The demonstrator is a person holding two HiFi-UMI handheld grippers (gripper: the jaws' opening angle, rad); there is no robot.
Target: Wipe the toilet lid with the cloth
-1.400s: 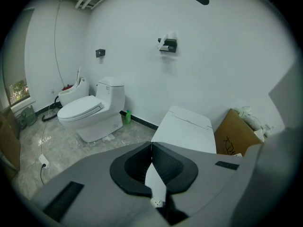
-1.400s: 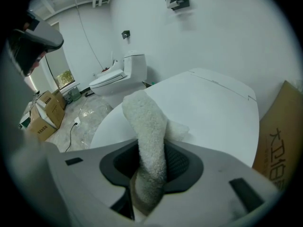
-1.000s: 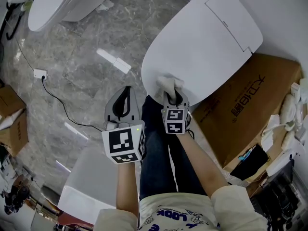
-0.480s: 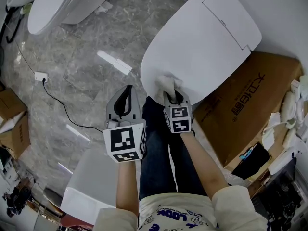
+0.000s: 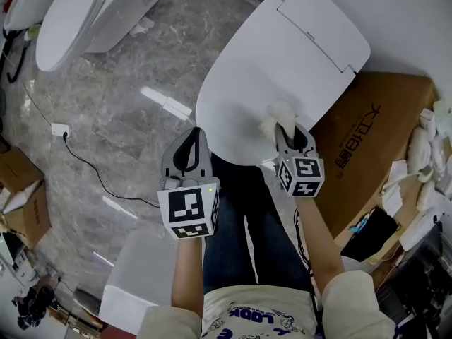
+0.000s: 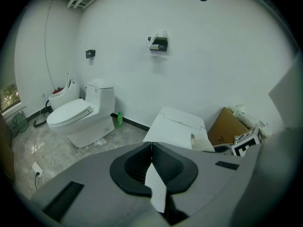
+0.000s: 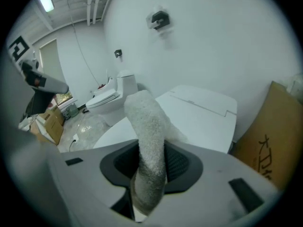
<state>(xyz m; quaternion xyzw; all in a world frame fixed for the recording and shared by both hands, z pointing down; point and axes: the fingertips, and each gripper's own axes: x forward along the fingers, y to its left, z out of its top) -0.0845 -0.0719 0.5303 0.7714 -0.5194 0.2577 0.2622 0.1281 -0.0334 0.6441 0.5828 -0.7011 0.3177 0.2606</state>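
The white toilet lid (image 5: 282,62) lies closed in the middle of the head view. My right gripper (image 5: 286,131) is shut on a pale fluffy cloth (image 5: 274,117) that rests on the lid's near right part. In the right gripper view the cloth (image 7: 147,136) sticks up between the jaws, with the lid (image 7: 203,117) just beyond. My left gripper (image 5: 189,150) hangs shut and empty by the lid's near left edge, above the floor. The left gripper view shows the lid (image 6: 177,126) and the cloth (image 6: 200,142) ahead to the right.
A brown cardboard box (image 5: 374,140) stands tight against the lid's right side. A second toilet (image 5: 78,13) sits at the far left. A plug and cable (image 5: 60,129) lie on the marble floor. The person's dark-trousered legs (image 5: 240,232) are below the grippers.
My right gripper has slid the cloth to the right across the near part of the lid. The left gripper has stayed almost where it was.
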